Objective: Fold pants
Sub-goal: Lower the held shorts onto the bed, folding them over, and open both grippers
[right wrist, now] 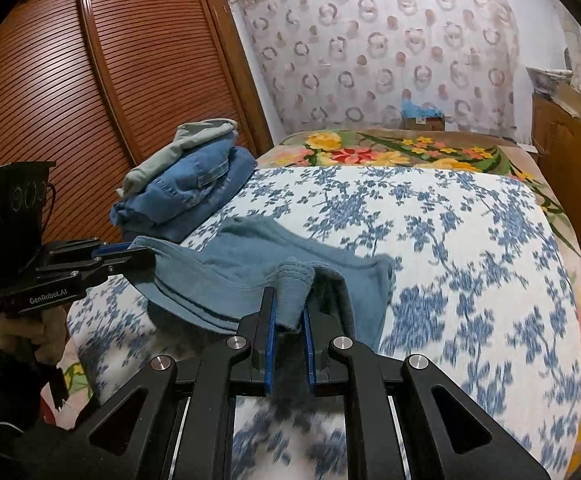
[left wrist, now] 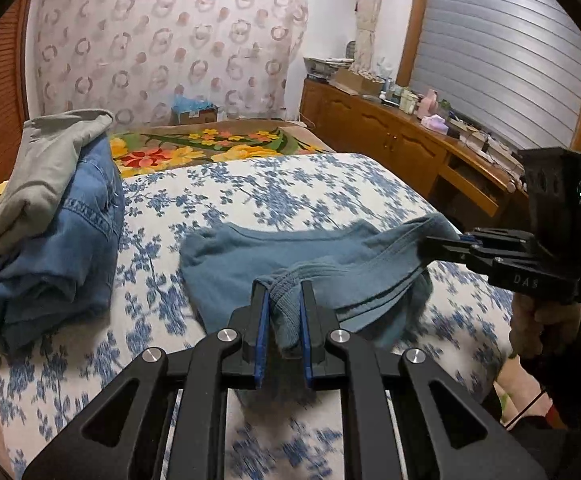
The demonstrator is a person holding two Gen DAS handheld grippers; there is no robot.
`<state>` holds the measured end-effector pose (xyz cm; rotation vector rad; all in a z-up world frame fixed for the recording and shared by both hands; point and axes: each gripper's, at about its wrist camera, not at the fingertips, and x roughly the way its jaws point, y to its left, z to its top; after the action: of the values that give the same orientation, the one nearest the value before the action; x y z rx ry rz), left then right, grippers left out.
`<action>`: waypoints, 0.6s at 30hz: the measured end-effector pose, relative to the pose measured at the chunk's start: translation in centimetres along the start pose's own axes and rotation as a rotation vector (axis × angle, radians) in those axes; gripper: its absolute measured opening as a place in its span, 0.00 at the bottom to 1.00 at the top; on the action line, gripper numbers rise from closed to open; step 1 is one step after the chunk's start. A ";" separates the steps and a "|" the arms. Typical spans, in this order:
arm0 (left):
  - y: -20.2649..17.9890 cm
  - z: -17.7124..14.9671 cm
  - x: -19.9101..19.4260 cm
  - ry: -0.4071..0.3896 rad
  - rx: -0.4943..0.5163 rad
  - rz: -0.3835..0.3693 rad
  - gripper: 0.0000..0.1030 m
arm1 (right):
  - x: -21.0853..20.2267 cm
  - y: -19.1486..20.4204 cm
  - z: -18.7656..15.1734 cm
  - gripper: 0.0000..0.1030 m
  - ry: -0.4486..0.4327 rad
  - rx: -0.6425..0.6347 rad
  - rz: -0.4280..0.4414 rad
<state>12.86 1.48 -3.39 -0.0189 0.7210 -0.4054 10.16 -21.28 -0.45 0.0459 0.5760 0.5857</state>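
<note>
- Left wrist view, from the left: a pile of folded clothes (left wrist: 46, 216), grey on top of denim, sits at the left edge of the bed (left wrist: 290, 192); part of the pile is cut off by the picture border.
- Between the pile and the pants (left wrist: 250, 256) the flowered cover lies free, and more free cover stretches behind the pants up to the bright floral blanket (left wrist: 210, 144).
- At the middle, the left gripper (left wrist: 284, 308) is pinching a ribbed hem of the blue pants; the cloth fills the gap between its blue pads.
- At the right, the right gripper (left wrist: 442, 246) is closed on another corner of the same pants, held by a hand (left wrist: 546, 320) that is partly hidden.
- Right wrist view: the pants hang between both tools above the near edge of the bed; the cover below is blurred.
- A wooden cabinet (left wrist: 390, 136) runs along the right side of the bed.
</note>
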 end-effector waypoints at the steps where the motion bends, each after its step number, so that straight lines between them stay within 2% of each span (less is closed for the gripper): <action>1: 0.4 0.3 0.5 0.002 -0.004 0.000 0.14 | 0.6 -0.3 0.4 0.11 0.003 0.002 0.000; 11: 3.0 1.2 5.0 0.072 -0.031 -0.003 0.15 | 6.8 -2.2 1.8 0.11 0.076 0.031 0.004; 16: 3.8 1.2 6.0 0.093 -0.051 -0.010 0.17 | 7.7 -2.7 2.1 0.12 0.088 0.035 -0.003; 18: 3.8 1.2 6.1 0.097 -0.052 -0.010 0.20 | 7.9 -2.8 2.2 0.15 0.089 0.037 -0.005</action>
<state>19.07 2.62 -6.99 -0.0516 0.8274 -0.3989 18.12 -19.19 -3.10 0.0534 0.6729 0.5749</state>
